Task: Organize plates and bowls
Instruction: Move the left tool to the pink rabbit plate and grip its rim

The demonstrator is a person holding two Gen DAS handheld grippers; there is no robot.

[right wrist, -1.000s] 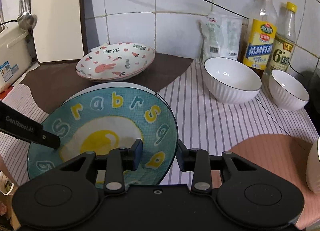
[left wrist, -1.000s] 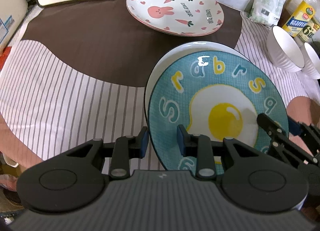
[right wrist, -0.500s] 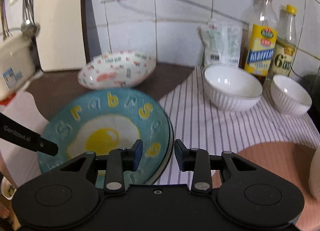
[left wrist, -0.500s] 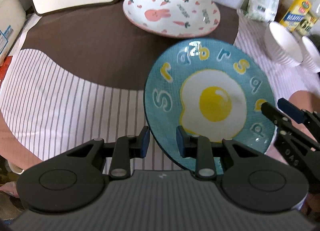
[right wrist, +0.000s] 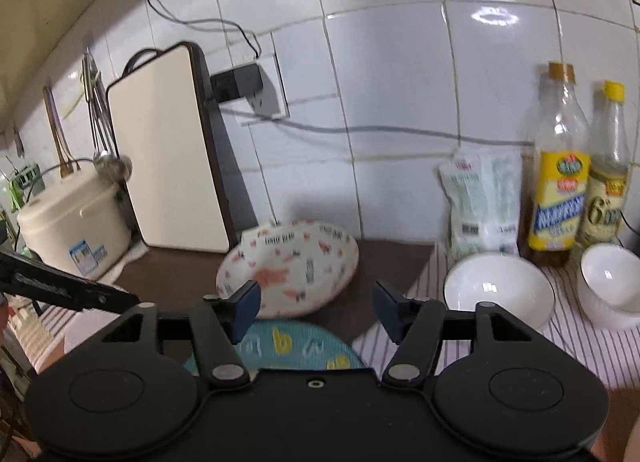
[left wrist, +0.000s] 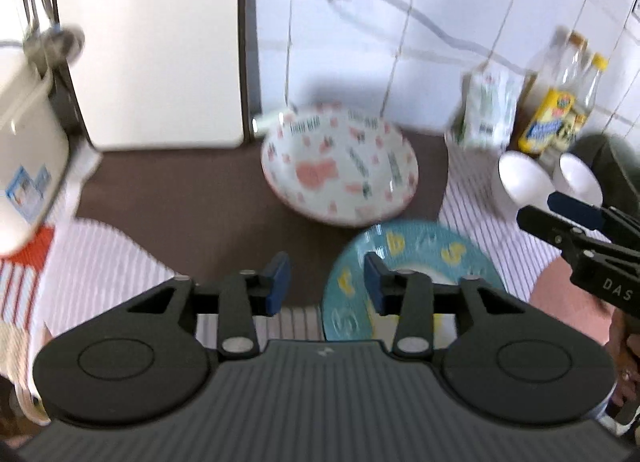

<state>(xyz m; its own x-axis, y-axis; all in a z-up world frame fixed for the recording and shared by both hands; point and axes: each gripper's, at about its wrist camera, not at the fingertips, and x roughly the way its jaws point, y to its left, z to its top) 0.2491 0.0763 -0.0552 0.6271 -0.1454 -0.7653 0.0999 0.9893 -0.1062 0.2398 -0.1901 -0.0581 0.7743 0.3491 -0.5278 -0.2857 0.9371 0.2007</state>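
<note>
Now the blue egg plate (left wrist: 404, 258) lies flat on the tabletop (left wrist: 224, 238), just in front of the rabbit plate (left wrist: 340, 170). Both the left hand-held gripper (left wrist: 326, 282) and right hand-held gripper (right wrist: 316, 306) hover above it, jaws apart, holding nothing.

Bright, even light fills the room, throwing glare patches onto the white wall tiles (right wrist: 400, 82). The left wrist view is smeared by motion blur, so the lettering on the bunny-print plate (left wrist: 340, 174) is perhaps unreadable. Fisheye distortion bows the tile lines near the edges.
</note>
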